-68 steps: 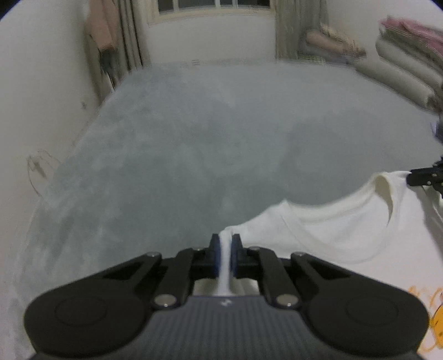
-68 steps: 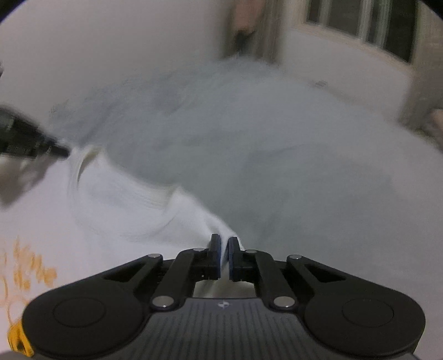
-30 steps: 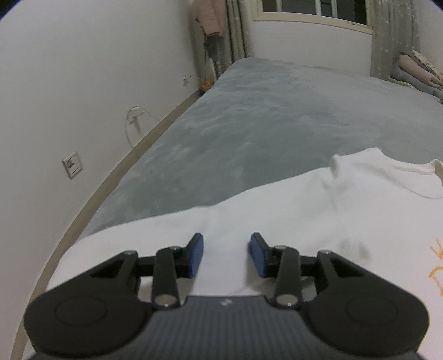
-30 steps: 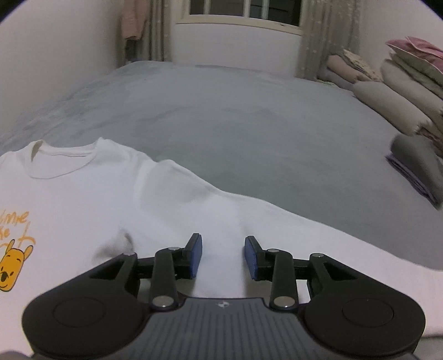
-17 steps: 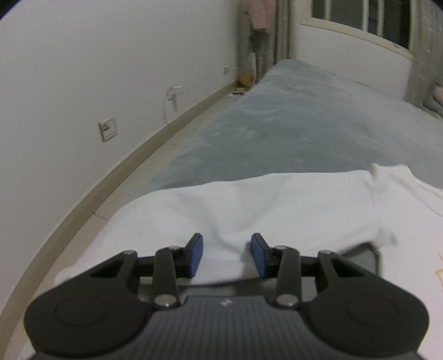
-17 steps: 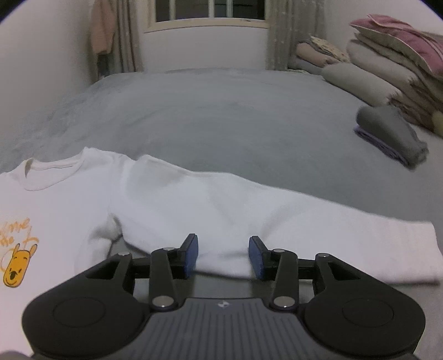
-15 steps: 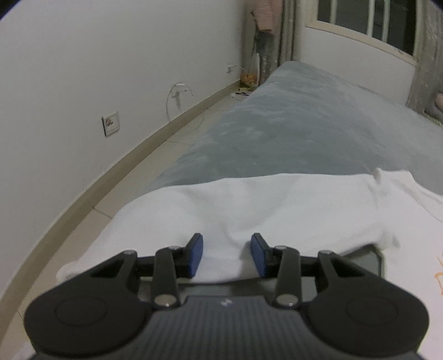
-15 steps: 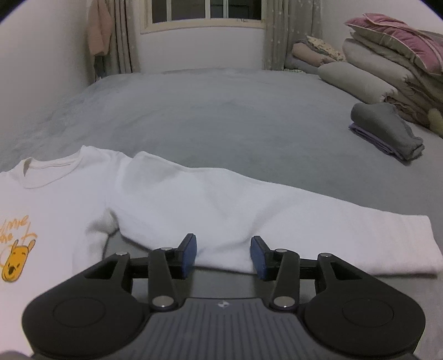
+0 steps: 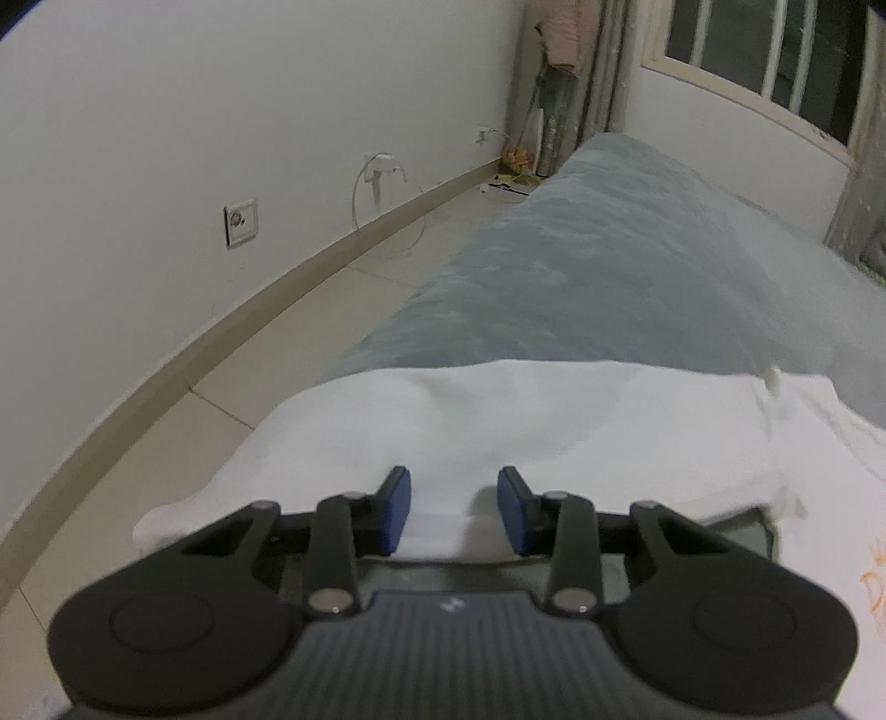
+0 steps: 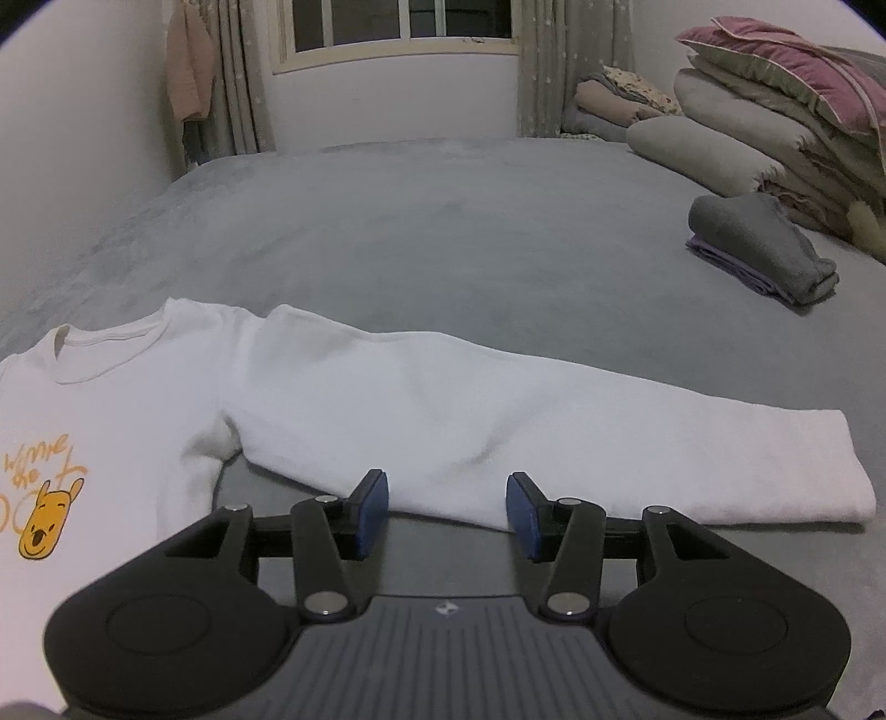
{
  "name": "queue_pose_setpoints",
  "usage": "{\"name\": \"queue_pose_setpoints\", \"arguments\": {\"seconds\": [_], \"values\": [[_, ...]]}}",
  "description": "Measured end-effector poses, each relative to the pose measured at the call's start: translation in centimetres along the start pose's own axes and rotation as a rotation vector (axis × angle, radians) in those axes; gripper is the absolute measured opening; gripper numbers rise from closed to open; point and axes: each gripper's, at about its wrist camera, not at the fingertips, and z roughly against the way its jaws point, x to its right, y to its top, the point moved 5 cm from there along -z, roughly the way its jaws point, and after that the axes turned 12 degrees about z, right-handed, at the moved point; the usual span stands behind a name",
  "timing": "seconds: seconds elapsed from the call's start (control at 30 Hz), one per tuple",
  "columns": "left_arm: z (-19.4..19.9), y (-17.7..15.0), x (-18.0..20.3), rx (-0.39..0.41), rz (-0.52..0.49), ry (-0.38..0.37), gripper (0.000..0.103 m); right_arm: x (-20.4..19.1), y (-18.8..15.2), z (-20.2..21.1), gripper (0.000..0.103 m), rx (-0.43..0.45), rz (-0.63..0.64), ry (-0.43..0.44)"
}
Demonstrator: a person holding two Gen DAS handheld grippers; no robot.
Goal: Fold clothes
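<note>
A white long-sleeved sweatshirt (image 10: 127,399) with a yellow bear print lies face up on the grey bed (image 10: 470,232). Its one sleeve (image 10: 498,421) stretches out flat to the right, the cuff at the far right. My right gripper (image 10: 447,509) is open, its fingertips at the near edge of that sleeve. In the left wrist view the other sleeve (image 9: 498,421) lies across the bed's left edge. My left gripper (image 9: 453,507) is open, with the near edge of this sleeve lying between its blue pads.
A folded grey garment (image 10: 764,249) lies at the right of the bed, with stacked quilts and pillows (image 10: 775,111) behind it. Left of the bed are tiled floor (image 9: 166,443), a white wall with a socket (image 9: 241,221) and a cable. A window (image 10: 398,22) is at the far end.
Both grippers let go of the shoulders and opened, then moved outward along the sleeves. In the last half second each drew back slightly to the sleeve's near edge; the right opened a little wider.
</note>
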Motion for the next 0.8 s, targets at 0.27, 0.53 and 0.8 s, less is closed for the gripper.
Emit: {"name": "queue_pose_setpoints", "arguments": {"seconds": [0.27,0.53,0.8], "values": [[0.5,1.4,-3.3,-0.012,0.135,-0.003,0.026,1.2,-0.3,0.1,0.046,-0.019,-0.026,-0.044],[0.9,2.6,-7.5,-0.011,0.255,0.073,0.032,2.9,-0.7,0.4,0.046,-0.043,-0.083,-0.097],[0.3,2.4,-9.6,-0.030,0.288,0.118,0.045,4.1,-0.7,1.1,0.048,-0.043,-0.159,-0.150]]}}
